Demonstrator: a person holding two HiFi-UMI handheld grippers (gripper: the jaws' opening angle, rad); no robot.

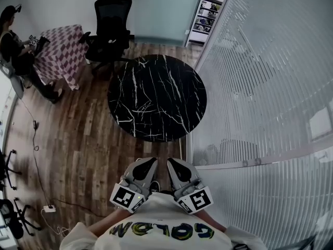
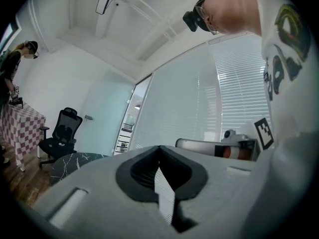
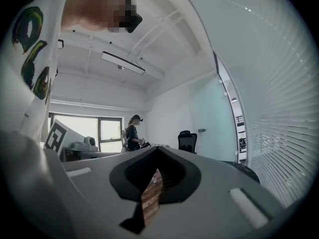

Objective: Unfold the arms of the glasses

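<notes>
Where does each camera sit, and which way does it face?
Head view: on the person's head, looking steeply down at the black table; shirt, left gripper and right gripper show.
Left gripper view: on that gripper, looking along its shut jaws toward the glass wall; shirt at right.
Right gripper view: likewise, toward a far window; shirt at left.
Shared: the black office chair appears in all three.
</notes>
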